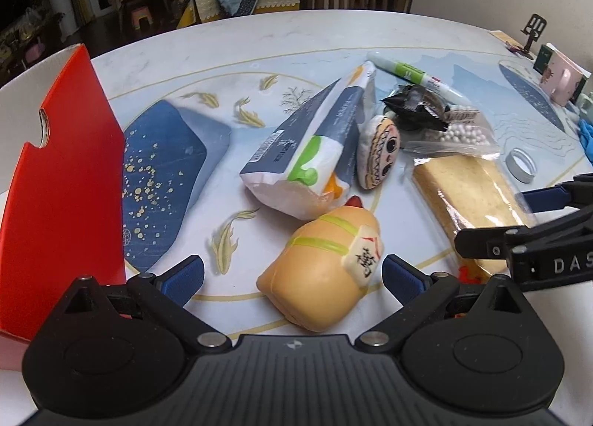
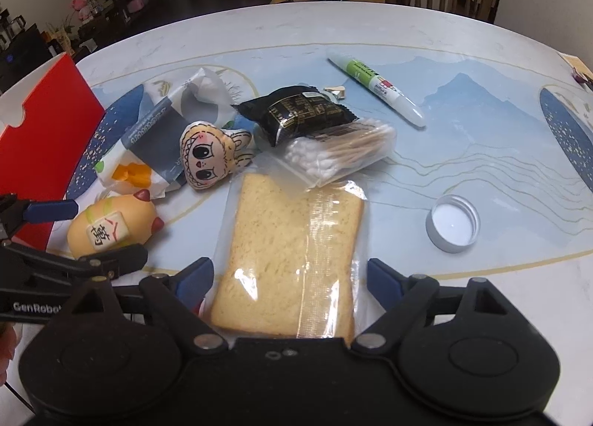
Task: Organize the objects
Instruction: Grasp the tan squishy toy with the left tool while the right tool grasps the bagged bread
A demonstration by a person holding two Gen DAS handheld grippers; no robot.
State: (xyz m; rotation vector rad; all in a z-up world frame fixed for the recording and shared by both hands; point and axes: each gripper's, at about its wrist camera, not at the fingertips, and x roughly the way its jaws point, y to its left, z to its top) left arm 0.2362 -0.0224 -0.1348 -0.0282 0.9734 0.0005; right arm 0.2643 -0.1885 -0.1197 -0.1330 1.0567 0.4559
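Between the wide-open, empty fingers of the left gripper (image 1: 292,276) the squishy toy (image 1: 320,272) is framed, its long axis running forward-right. Bagged bread (image 2: 292,266) lies lengthwise ahead between the equally open, empty right gripper (image 2: 291,276), nearer that hand.

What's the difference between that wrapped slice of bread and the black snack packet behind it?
The pale tan bread slice in clear plastic wrap shows its contents; the black foil snack packet with gold print hides them. The bread is the larger and lies flat on the table, while the packet looks puffier and rests partly on the bag of cotton swabs. Both are sealed and ungripped.
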